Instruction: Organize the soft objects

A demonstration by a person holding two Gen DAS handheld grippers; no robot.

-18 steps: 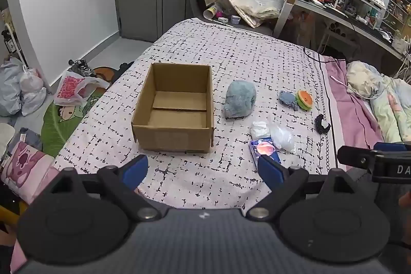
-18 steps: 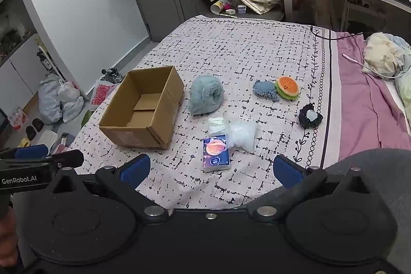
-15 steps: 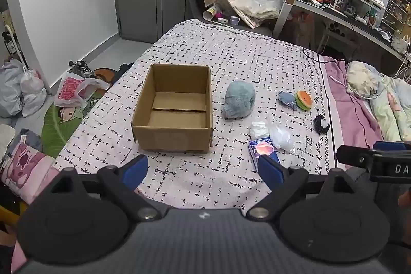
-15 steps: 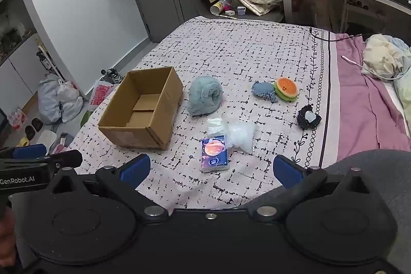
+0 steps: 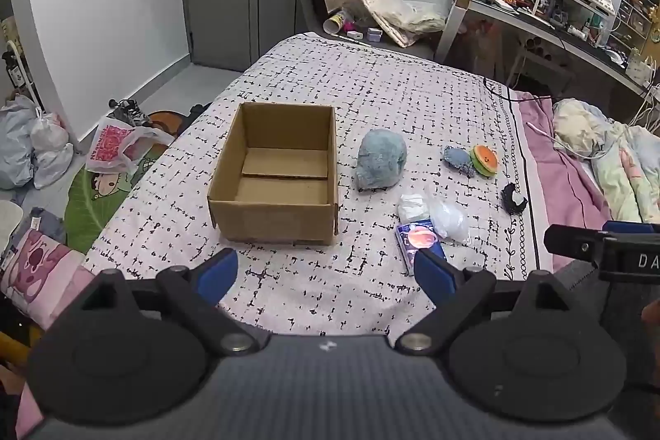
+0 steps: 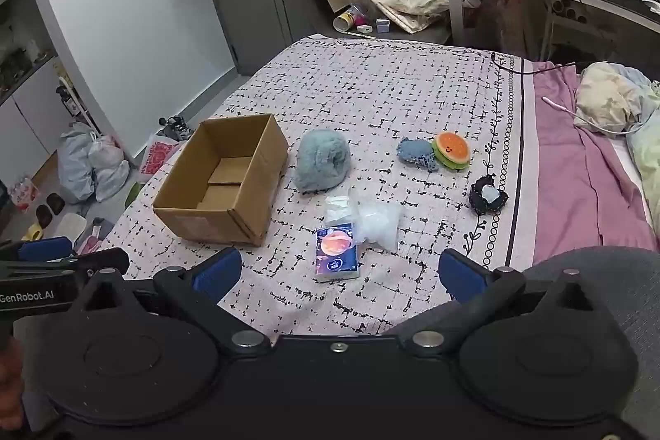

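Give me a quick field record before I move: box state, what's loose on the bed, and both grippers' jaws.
box: cardboard box, open top, nothing inside
nearest to box: fluffy blue plush
centre items: tissue pack, clear bag, white wad
far items: burger plush touching blue knit piece; black crochet piece apart
left gripper: jaws open, nothing held
right gripper: jaws open, nothing held

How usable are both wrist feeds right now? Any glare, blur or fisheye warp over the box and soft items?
Left wrist: sharp, evenly lit; the cardboard box and blue fluffy bundle are crisp, and fisheye bends the wall edges. Right wrist: equally clear; mild glare on the clear plastic bag and glossy packet, with soft shadows only.
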